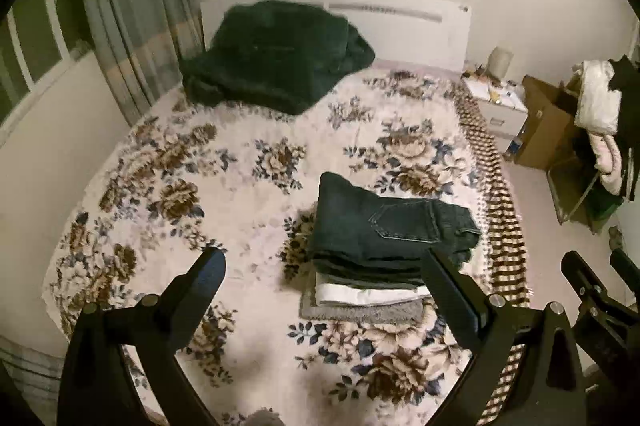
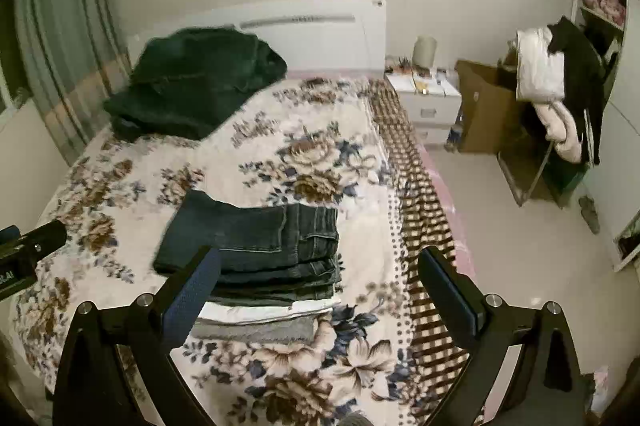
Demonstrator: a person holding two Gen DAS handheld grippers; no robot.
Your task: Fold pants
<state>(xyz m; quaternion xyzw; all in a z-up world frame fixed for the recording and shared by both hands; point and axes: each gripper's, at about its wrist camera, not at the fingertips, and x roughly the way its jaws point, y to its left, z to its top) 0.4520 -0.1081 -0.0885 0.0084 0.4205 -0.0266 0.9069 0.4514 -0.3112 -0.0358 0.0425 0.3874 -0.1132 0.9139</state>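
Observation:
A folded pair of dark jeans [image 1: 384, 222] lies on top of a stack of folded clothes, with white and grey pieces [image 1: 360, 306] under it, on the floral bedspread [image 1: 240, 186]. The stack also shows in the right wrist view [image 2: 256, 238]. My left gripper [image 1: 324, 266] is open and empty, held above the bed in front of the stack. My right gripper [image 2: 320, 266] is open and empty, also above the stack's near side. The right gripper's tip shows at the far right of the left wrist view [image 1: 580, 274].
A heap of dark green clothes [image 1: 276, 54] lies near the white headboard [image 1: 400, 26]. A white nightstand [image 2: 428, 98], a cardboard box [image 2: 484, 106] and a rack with clothes [image 2: 560, 98] stand right of the bed. Curtains [image 1: 128, 6] hang at the left.

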